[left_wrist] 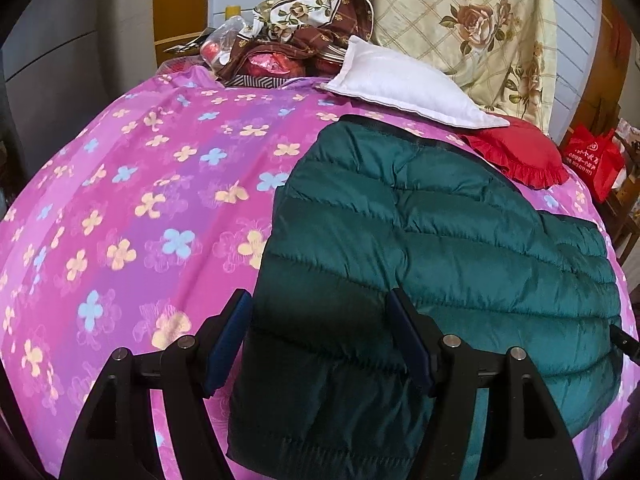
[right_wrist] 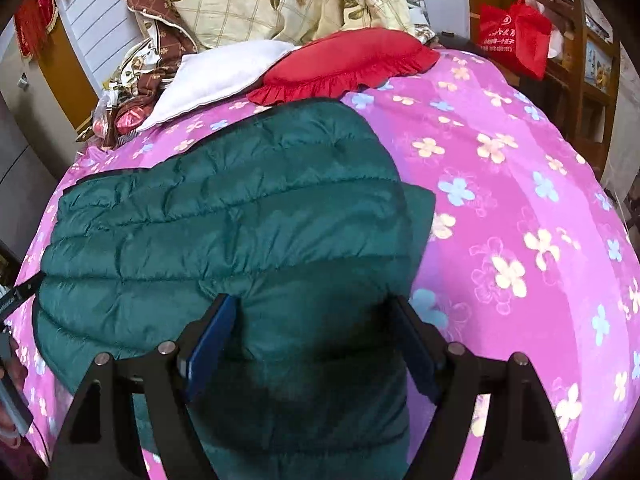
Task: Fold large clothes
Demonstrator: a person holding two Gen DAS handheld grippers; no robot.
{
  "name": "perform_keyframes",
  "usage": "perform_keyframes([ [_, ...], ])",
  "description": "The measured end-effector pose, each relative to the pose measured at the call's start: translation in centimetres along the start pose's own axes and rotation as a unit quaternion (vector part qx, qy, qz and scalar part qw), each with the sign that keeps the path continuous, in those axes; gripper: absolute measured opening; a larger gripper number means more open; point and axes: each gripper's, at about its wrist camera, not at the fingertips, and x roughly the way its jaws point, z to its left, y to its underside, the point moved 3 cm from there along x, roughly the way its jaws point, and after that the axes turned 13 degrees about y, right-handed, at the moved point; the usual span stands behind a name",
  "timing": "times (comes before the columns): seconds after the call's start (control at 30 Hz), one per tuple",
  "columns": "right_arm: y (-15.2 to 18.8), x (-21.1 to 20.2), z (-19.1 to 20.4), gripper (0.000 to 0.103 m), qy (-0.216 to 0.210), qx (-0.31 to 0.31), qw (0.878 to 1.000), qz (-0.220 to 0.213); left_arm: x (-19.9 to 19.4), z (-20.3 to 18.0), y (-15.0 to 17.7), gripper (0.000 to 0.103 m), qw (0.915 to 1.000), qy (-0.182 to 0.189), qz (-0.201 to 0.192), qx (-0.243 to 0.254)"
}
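1. Nearest the lenses sit the two black hand-held tongs with blue pads: the left gripper (left_wrist: 320, 344) and the right gripper (right_wrist: 312, 344), each hanging over a near corner of the garment.
2. Between and beyond them lies the dark green quilted puffer jacket (left_wrist: 420, 240), spread flat on the pink flower-print bedsheet (left_wrist: 140, 200), already doubled into a rough rectangle; I judge it is laid out this way so the next fold can be taken from the near edge.
3. At the bed's head, a white flat pillow (left_wrist: 400, 84) and a red frilled cushion (left_wrist: 520, 156) lie just past the jacket's far edge, with a cream rose-print quilt (left_wrist: 460, 20) piled behind them, out of the folding space.
4. Left tongs: jaws stand apart, straddling the jacket's left near part, pads not pressing it.
5. Right tongs: jaws wide apart over the right near part, gripping nothing that I can see.
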Motion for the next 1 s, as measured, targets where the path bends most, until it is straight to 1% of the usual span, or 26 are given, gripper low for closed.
perform_keyframes([
  [0.13,0.2,-0.7,-0.2,0.083,-0.001,0.005,1.000,0.002,-0.2,0.1,0.3,0.052,0.9999,0.006,-0.002,-0.010],
  [0.27,0.3,-2.8,-0.7,0.083,-0.004,0.012,1.000,-0.015,-0.3,0.2,0.4,0.052,0.9998,0.010,-0.002,-0.015],
  [0.37,0.3,-4.2,-0.6,0.084,-0.004,0.009,0.999,-0.033,-0.3,0.3,0.5,0.052,0.9994,0.021,-0.004,-0.026],
  [0.43,0.2,-4.5,-0.4,0.085,-0.009,0.004,0.999,-0.036,-0.3,0.4,0.5,0.052,0.9992,0.028,-0.003,-0.030],
  [0.53,0.0,-4.2,-0.5,0.085,-0.005,0.003,0.999,-0.033,-0.2,0.7,0.5,0.052,0.9990,0.032,0.001,-0.031],
  [0.6,0.1,-3.7,-0.6,0.085,-0.011,0.010,1.000,-0.022,-0.1,0.9,0.4,0.053,0.9988,0.035,0.002,-0.033],
  [0.77,0.1,-3.1,-0.5,0.086,-0.009,0.009,1.000,-0.018,-0.1,2.0,0.0,0.053,0.9966,0.057,-0.003,-0.059],
  [0.83,0.0,-2.8,-0.6,0.088,-0.008,0.010,1.000,-0.016,0.0,2.7,-0.1,0.053,0.9943,0.069,-0.006,-0.081],
  [0.9,-0.2,-2.5,-0.9,0.090,-0.005,0.016,1.000,-0.017,0.5,3.6,-0.1,0.054,0.9905,0.086,0.000,-0.107],
  [1.0,-0.5,-1.7,-1.6,0.095,-0.006,0.028,1.000,-0.011,1.1,4.1,-0.2,0.059,0.9867,0.104,0.002,-0.125],
])
